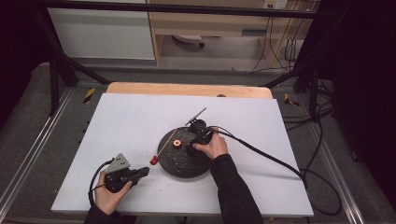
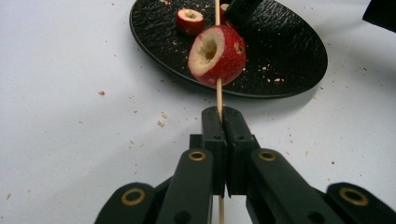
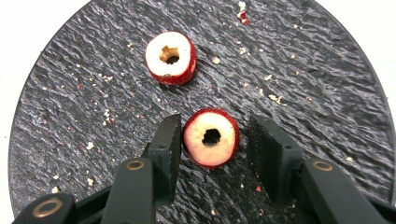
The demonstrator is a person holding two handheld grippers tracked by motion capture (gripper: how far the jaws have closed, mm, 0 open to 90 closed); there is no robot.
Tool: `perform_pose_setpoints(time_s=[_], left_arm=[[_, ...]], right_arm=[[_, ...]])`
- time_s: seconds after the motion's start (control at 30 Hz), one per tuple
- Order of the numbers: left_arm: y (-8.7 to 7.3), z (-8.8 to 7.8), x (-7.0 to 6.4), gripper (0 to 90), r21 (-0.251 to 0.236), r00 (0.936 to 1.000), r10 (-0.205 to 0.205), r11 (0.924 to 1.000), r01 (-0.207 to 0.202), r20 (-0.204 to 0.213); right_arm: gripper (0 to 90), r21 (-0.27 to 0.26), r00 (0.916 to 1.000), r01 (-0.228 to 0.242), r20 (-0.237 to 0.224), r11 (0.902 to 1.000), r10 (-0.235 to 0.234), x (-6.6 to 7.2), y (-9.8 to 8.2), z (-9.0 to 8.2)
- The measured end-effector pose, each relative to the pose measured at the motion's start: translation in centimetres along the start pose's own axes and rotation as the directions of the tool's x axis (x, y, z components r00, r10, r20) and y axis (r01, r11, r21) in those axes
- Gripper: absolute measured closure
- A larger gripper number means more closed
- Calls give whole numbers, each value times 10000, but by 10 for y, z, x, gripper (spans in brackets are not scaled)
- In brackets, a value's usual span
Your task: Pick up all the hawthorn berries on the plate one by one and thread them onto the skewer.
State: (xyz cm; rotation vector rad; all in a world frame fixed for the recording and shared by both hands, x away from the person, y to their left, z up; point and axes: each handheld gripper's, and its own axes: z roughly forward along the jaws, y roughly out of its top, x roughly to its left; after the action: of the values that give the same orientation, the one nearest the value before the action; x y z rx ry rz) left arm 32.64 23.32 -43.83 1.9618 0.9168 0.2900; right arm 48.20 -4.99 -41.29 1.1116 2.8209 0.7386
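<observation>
My left gripper (image 2: 226, 126) is shut on a thin wooden skewer (image 2: 218, 95), low on its shaft. A red cored fruit (image 2: 217, 55) is threaded on the skewer just past the jaws, near the plate's edge (image 1: 153, 160). My right gripper (image 3: 215, 126) points down at the black round plate (image 3: 303, 70). A second cored fruit (image 3: 219, 151) lies flat between its jaws. The left pad is at the fruit's skin and the right pad stands a little off it. A third cored fruit (image 3: 156, 60) lies loose on the plate beyond.
The plate (image 1: 180, 165) sits mid-table on a white sheet (image 1: 130, 126), with crumbs scattered on both. A black cable (image 1: 261, 151) trails from the right gripper toward the table's right edge. A small dark stand with a rod (image 1: 197, 120) sits behind the plate.
</observation>
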Motion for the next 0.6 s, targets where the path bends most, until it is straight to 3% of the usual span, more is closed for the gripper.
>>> perform_pose_setpoints(time_s=[0.27,0.6], left_arm=[[1,-1,0,884,-47,10000,33,10000,-33,-17],[1,1,-2,884,-12,9999,110,9999,-110,6]], right_arm=[[606,47,10000,-57,-9,10000,57,1,0,0],[612,-444,9992,-325,-243,9985,315,6,-3,-14]])
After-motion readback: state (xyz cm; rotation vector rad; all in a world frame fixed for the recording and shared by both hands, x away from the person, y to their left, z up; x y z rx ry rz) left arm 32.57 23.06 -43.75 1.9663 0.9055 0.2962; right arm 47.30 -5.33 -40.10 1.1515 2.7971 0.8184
